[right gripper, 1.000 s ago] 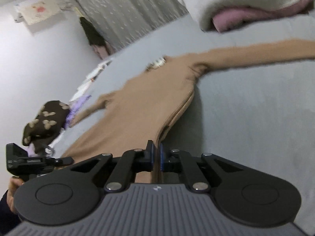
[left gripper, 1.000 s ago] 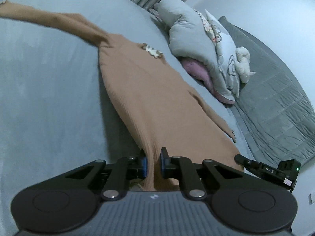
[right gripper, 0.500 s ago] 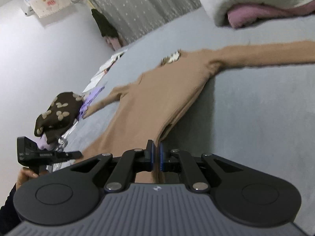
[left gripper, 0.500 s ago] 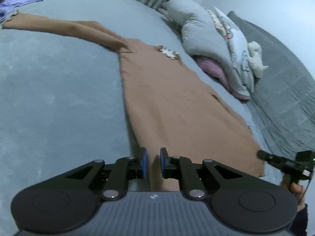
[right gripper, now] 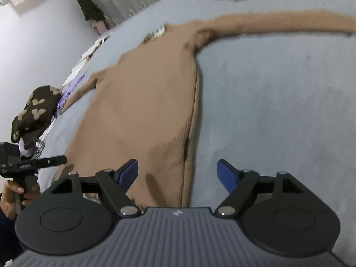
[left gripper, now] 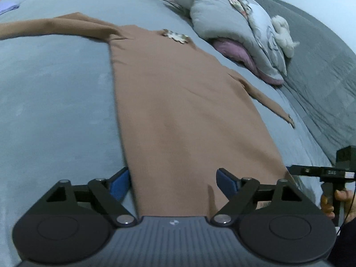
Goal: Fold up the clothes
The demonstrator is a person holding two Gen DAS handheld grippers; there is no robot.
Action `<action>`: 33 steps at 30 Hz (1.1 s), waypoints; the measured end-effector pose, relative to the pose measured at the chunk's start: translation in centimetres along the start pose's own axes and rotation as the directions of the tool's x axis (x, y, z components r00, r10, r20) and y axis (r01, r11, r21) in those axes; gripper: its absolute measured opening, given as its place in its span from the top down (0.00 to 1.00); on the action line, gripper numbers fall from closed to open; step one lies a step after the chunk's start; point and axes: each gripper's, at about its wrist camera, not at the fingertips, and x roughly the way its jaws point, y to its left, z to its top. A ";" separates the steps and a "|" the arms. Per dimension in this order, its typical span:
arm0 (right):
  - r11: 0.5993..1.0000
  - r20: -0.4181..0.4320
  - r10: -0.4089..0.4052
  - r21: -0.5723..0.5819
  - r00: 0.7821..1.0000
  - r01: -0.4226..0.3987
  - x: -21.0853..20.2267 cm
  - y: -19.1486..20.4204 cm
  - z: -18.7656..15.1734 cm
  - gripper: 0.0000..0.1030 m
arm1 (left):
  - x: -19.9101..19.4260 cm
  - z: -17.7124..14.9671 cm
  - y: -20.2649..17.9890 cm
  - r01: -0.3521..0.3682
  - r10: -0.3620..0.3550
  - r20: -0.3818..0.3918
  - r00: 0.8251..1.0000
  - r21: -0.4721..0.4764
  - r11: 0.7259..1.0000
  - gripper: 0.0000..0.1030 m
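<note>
A long tan ribbed knit garment (left gripper: 178, 102) lies flat on the grey-blue bed (left gripper: 55, 102), sleeves spread to both sides, a pale floral trim at its neck (left gripper: 175, 36). My left gripper (left gripper: 172, 181) hovers over the hem's left corner, its jaws opening, the fabric lying loose between the blue pads (left gripper: 119, 183). In the right wrist view the same garment (right gripper: 142, 102) runs away from me. My right gripper (right gripper: 178, 173) is over the hem's right corner, jaws opening too, cloth under them but not pinched. Each view shows the other gripper held by a hand (left gripper: 340, 198).
Grey pillows and a pink blanket (left gripper: 240, 33) are piled at the bed's head, with a white plush toy (left gripper: 282, 33) on them. A dark spotted garment (right gripper: 33, 113) and purple clothes lie at the bed's left edge. A grey quilt (left gripper: 322, 77) is to the right.
Both grippers went from shut on the hem to wide apart, letting the fabric drop. They sank toward the bed, and the garment now lies flat.
</note>
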 end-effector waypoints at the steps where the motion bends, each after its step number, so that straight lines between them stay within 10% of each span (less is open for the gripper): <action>1: 1.000 0.000 -0.015 -0.026 1.000 0.015 0.2 0.4 -0.1 0.40 | 0.0 0.0 -0.2 0.008 -0.008 -0.004 1.000 0.002 1.000 0.33; 3: 0.998 -0.005 -0.017 -0.062 1.000 0.016 0.2 1.1 -0.1 0.73 | 0.1 -0.1 -0.4 0.010 -0.010 -0.013 1.000 -0.009 1.000 0.77; 6: 0.997 -0.005 -0.015 -0.076 1.000 0.014 0.1 1.5 0.0 0.87 | 0.2 -0.2 -0.5 -0.008 0.007 -0.024 1.000 -0.010 1.000 0.86; 13: 0.935 0.068 -0.184 -0.295 0.981 0.196 -1.6 6.0 -0.5 0.91 | -2.4 -0.1 -1.2 -0.031 0.030 0.033 0.999 0.029 0.999 0.89; 25: 0.905 0.166 -0.162 -0.368 0.973 0.214 -6.0 8.6 -0.1 0.95 | -5.3 0.1 -2.0 -0.043 0.040 0.055 0.998 0.045 0.998 0.92; 33: 0.795 0.238 -0.351 -0.434 0.905 0.423 -4.5 9.2 0.0 0.71 | -5.0 0.8 -1.0 -0.125 0.123 0.086 0.989 0.015 0.992 0.68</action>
